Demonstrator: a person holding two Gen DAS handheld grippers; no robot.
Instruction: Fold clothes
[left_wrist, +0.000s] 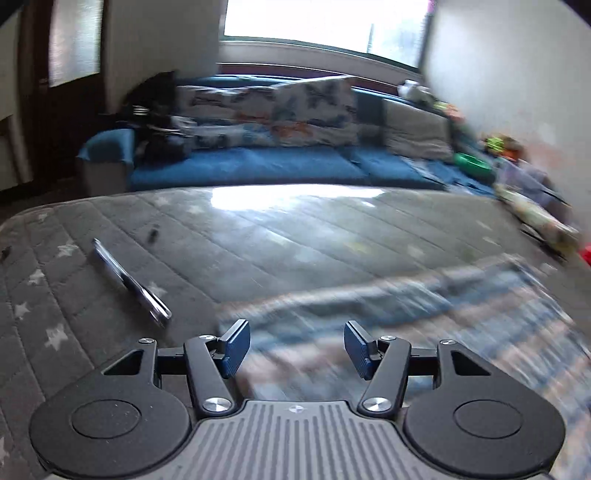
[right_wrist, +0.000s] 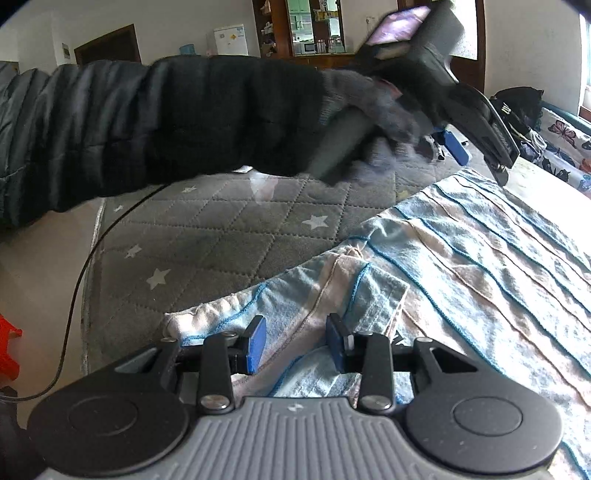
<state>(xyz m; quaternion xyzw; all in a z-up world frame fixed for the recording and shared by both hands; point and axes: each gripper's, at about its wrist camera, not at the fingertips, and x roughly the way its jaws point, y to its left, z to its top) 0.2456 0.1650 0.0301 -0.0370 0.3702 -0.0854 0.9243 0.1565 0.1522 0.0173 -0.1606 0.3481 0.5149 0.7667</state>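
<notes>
- So we've got a striped towel-like cloth (right_wrist: 461, 258), light blue and pale pink with thin darker blue lines, spread out on a grey quilted mattress pad (right_wrist: 207, 236) with little white stars on it.
- Our right gripper (right_wrist: 295, 341) sits low over the near edge of the cloth. Its blue fingers (right_wrist: 256, 343) stand apart, with a rumpled fold of the fabric lying in the gap between them. We can't see the pads pressing on it, so it looks loose, not pinched.
- Our left gripper (left_wrist: 297, 349) hovers above the cloth too, near its corner; the cloth is blurry in the left wrist view. The fingers (left_wrist: 236, 347) are clearly spread, nothing caught between them, just fabric underneath.
- From the right wrist view we see the left gripper from outside, held by a hand in a grey glove (right_wrist: 373, 107) with a black puffy sleeve (right_wrist: 155, 125) reaching across the frame. It's up over the far side of the pad, above the cloth's upper edge.
- A phone (left_wrist: 129, 284) lies on the pad just left of the left gripper, apart from the cloth.
- Behind the bed there's a blue sofa (left_wrist: 258, 166) with butterfly-print cushions (left_wrist: 314, 107) under a bright window (left_wrist: 325, 26).
- A black cable (right_wrist: 79, 280) trails off the left edge of the pad towards the floor, and something red (right_wrist: 9, 347) pokes in at the far left.
</notes>
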